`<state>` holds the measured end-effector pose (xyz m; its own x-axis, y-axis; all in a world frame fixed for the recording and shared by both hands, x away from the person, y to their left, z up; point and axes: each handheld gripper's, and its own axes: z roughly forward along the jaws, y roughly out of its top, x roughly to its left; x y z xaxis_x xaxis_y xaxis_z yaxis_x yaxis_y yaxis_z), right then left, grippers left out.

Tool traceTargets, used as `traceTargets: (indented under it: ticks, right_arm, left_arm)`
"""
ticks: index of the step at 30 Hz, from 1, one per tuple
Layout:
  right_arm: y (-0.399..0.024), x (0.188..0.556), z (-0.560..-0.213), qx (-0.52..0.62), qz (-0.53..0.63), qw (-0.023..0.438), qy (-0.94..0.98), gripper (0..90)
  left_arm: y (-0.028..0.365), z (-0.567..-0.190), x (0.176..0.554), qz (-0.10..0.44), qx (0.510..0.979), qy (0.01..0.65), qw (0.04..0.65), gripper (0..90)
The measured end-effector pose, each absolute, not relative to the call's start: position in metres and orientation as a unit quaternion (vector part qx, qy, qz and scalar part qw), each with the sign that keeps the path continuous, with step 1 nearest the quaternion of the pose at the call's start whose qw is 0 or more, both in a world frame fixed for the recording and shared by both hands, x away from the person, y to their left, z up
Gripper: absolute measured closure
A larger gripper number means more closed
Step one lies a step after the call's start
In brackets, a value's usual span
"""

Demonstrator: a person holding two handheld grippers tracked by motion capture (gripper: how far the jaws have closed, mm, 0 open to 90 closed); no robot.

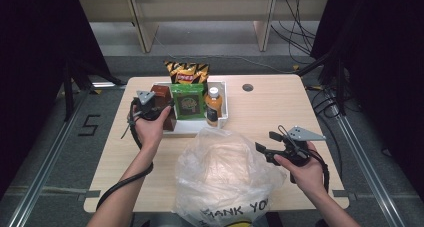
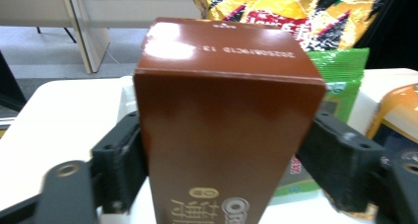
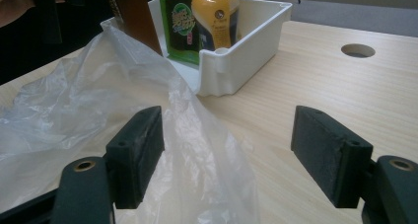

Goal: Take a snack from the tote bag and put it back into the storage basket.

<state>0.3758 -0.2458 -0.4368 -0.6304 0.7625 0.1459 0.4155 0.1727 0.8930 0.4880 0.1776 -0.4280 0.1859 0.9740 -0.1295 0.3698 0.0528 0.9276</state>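
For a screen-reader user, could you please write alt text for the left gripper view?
A tall brown box stands upright between the two black pads of the left gripper, which flank its sides. Behind it are a yellow chip bag, a green packet and part of an orange bottle, on a pale table.

"THANK YOU" on plastic bag (image 1: 220, 182)

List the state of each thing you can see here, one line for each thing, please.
Brown box: upright in the tray, between the left gripper's pads.
Left gripper: around the box; pads at its sides.
Right gripper: open, holding nothing, at the plastic bag's edge.
Plastic bag: crumpled, lying on the table.
Orange drink bottle: capped, upright.
White tray: holds box, green packet, bottle.
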Motion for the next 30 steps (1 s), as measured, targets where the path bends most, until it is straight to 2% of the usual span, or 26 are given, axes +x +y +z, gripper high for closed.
traceTargets:
  ticks: [6,20,30]
  right_arm:
    - [-0.246,0.377,-0.437,0.387,0.513,0.173,0.746,28.9]
    - [-0.246,0.376,-0.436,0.393,0.512,0.170,0.745,28.9]
    - [-0.245,0.375,-0.437,0.399,0.509,0.173,0.743,28.8]
  left_arm:
    - [0.179,-0.424,0.483,0.325,0.609,0.551,0.469,16.5]
    - [0.200,-0.421,0.450,0.323,0.619,0.553,0.455,16.5]
    - [0.210,-0.429,0.421,0.298,0.632,0.554,0.453,16.9]
